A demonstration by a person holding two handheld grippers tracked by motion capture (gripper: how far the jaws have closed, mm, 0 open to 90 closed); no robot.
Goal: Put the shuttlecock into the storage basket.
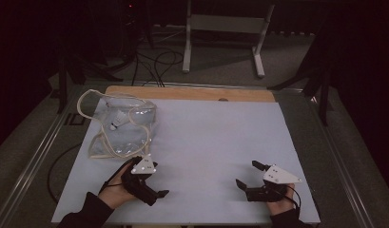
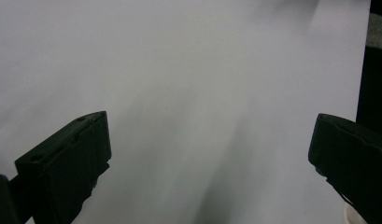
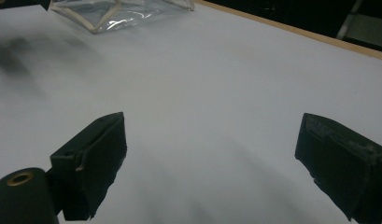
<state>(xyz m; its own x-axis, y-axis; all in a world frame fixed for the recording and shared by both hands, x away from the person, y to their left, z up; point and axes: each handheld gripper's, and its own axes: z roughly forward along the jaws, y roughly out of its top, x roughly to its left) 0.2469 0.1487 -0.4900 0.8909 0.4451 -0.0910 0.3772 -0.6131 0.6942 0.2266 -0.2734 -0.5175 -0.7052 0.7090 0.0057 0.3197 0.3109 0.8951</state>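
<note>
The bag [image 1: 117, 124] beyond the left gripper [image 1: 151, 183] is clear, glossy plastic with cream cloth-like edging. Under both grippers the table [image 1: 206, 137] is smooth and matt, edged with wood. Jaws are matt black.

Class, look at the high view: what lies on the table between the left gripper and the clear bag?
Nothing: in the high view the left gripper sits just below the clear bag, with bare white table between them.
</note>
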